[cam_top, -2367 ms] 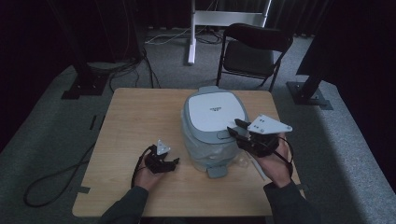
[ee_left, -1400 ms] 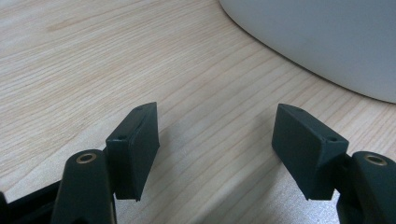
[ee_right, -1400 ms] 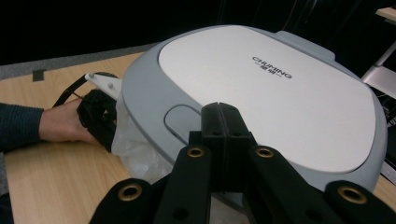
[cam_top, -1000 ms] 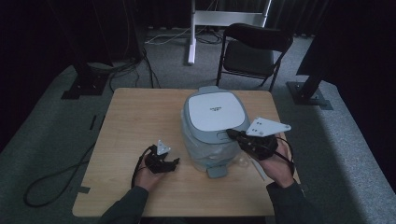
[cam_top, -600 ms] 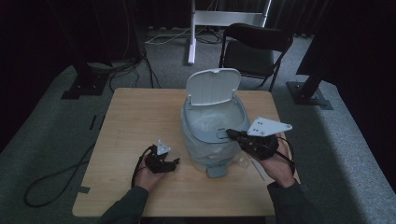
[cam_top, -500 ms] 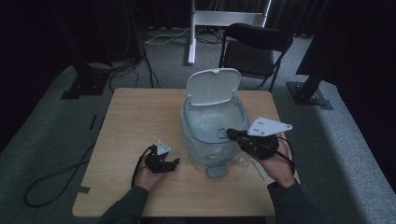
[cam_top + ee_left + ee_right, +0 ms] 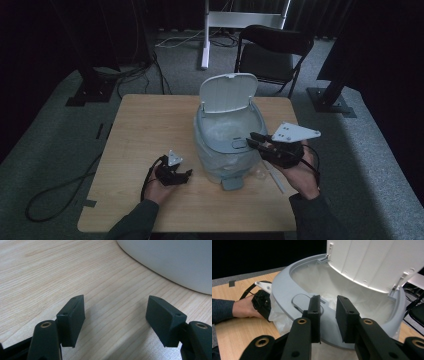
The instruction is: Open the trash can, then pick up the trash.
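Note:
A grey lidded bin (image 7: 220,160) stands mid-table with its white lid (image 7: 227,92) tipped up and back. A clear plastic liner (image 7: 324,282) lines the inside. My right gripper (image 7: 253,140) hovers at the bin's front right rim (image 7: 284,290), just over the oval push button (image 7: 299,300); its jaws (image 7: 328,307) stand open by a narrow gap with nothing between them. My left gripper (image 7: 186,175) rests on the table left of the bin, open wide and empty (image 7: 115,315), with the bin's wall (image 7: 170,262) just ahead. The left gripper (image 7: 262,302) also shows beyond the bin.
The wooden table (image 7: 150,125) has bare room at its left and back. A thin pale stick (image 7: 274,180) lies on it by the right hand. Behind the table stand a black folding chair (image 7: 272,47) and a white stand (image 7: 205,35); cables (image 7: 60,185) trail on the floor.
The bin's lid, shut a second ago, has swung up and stands open. My right gripper dipped slightly at the front rim. The left gripper has not moved.

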The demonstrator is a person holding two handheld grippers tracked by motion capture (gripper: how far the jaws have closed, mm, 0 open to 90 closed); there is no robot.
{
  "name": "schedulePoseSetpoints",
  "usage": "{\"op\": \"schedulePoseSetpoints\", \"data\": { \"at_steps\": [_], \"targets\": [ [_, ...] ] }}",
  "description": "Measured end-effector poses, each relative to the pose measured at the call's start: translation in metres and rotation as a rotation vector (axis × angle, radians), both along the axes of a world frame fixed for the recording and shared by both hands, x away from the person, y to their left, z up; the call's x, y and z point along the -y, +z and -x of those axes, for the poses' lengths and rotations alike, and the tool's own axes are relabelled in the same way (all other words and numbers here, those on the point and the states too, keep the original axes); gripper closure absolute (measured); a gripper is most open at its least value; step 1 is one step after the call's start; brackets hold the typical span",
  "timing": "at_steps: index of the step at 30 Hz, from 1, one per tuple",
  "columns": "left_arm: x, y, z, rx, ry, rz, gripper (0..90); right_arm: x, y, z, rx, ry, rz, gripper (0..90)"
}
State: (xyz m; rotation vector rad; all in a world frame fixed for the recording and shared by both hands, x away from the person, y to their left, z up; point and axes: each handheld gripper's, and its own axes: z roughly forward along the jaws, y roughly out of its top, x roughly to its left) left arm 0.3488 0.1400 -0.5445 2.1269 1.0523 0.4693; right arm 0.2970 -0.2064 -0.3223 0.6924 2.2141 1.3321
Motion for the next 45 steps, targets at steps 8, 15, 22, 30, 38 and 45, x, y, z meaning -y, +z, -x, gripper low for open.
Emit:
{"op": "schedulePoseSetpoints", "data": {
  "at_steps": [8, 15, 22, 30, 38, 45],
  "targets": [
    [0.0, 0.0, 0.0, 0.0, -0.001, 0.001, 31.4, 0.011, -0.002, -0.004, -0.014, -0.041, -0.02, 69.0],
    [0.0, 0.0, 0.0, 0.0, -0.001, 0.001, 31.3, 0.019, -0.005, -0.005, -0.018, -0.065, -0.031, 68.5],
    [0.0, 0.0, 0.0, 0.0, -0.001, 0.001, 31.3, 0.025, -0.005, -0.004, -0.017, -0.085, -0.032, 68.4],
    [0.0, 0.0, 0.0, 0.0, -0.001, 0.001, 31.3, 0.037, -0.01, -0.005, -0.033, -0.126, -0.04, 67.7],
    [0.0, 0.0, 0.0, 0.0, -0.001, 0.001, 31.3, 0.047, -0.015, -0.006, -0.048, -0.153, -0.047, 67.7],
    [0.0, 0.0, 0.0, 0.0, -0.001, 0.001, 31.3, 0.054, -0.02, -0.005, -0.063, -0.177, -0.044, 67.8]
  ]
}}
